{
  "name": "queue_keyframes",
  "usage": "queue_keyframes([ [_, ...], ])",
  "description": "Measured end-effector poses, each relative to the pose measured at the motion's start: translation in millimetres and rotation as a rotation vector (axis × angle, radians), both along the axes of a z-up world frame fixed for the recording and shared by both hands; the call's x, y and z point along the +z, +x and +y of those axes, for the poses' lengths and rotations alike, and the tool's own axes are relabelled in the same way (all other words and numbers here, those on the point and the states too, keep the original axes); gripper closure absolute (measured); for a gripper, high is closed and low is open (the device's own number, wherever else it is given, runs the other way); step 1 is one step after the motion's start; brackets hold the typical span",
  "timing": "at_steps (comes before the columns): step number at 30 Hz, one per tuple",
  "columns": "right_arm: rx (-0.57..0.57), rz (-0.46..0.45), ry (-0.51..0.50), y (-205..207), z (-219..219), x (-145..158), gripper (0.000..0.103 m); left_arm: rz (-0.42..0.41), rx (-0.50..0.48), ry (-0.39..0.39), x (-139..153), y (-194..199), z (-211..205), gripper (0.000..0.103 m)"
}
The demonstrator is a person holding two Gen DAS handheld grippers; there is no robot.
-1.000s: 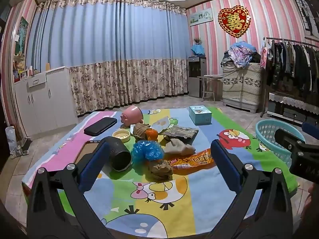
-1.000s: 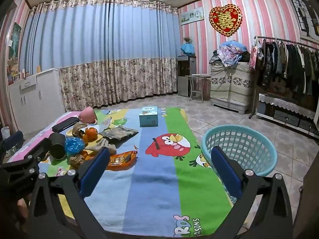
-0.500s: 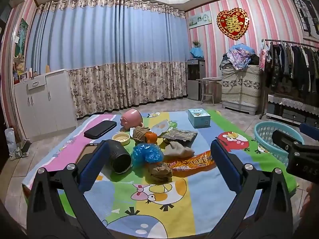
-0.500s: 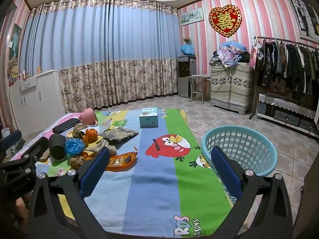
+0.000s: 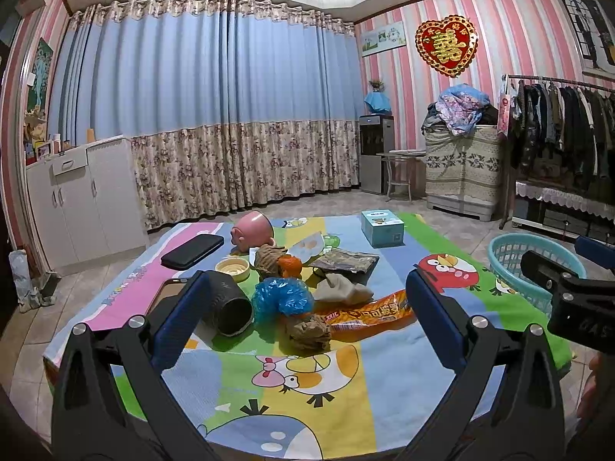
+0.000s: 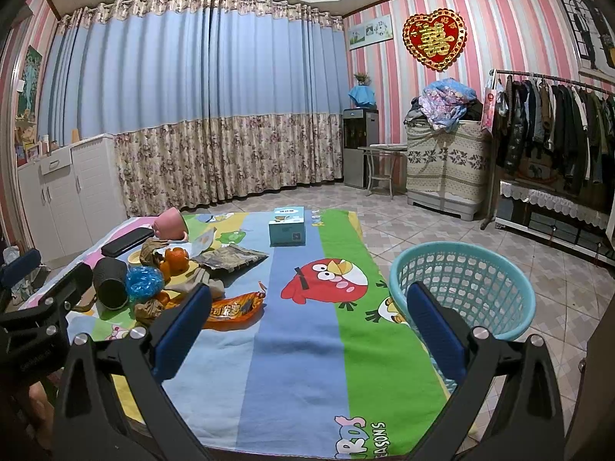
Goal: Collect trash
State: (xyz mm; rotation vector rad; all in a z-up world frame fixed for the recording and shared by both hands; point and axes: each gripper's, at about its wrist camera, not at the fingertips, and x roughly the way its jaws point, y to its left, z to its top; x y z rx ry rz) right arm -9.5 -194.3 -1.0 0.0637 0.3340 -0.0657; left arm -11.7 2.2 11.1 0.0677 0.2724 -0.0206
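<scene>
Trash lies heaped on a cartoon-print cloth (image 5: 330, 380): a blue plastic bag (image 5: 282, 299), a crumpled brown paper wad (image 5: 307, 332), an orange snack wrapper (image 5: 369, 312), a grey rag (image 5: 342, 288) and a dark foil packet (image 5: 348, 260). My left gripper (image 5: 303, 319) hangs open above the cloth's near edge, short of the heap, holding nothing. My right gripper (image 6: 307, 326) is open and empty too, over the blue and green stripes. A teal laundry basket (image 6: 465, 288) stands on the floor to its right, and the orange snack wrapper (image 6: 234, 307) lies by its left finger.
Also on the cloth: a black cylinder (image 5: 226, 305) on its side, a pink cup (image 5: 251, 230), a black case (image 5: 192, 251), a small yellow bowl (image 5: 232, 269), a blue tissue box (image 5: 382, 227). White cabinets (image 5: 77, 199) stand left, a clothes rack (image 5: 561, 142) right.
Both grippers have drawn back and risen a little, so the heap sits slightly farther away. Nothing on the cloth has moved, and both stay open.
</scene>
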Motion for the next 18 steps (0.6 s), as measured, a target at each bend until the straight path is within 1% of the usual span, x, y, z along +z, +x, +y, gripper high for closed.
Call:
queue_keyframes([
  [18, -0.003, 0.000, 0.006, 1.1, -0.3, -2.0, 0.004, -0.002, 0.002, 0.002, 2.5, -2.7, 1.1, 0.005],
])
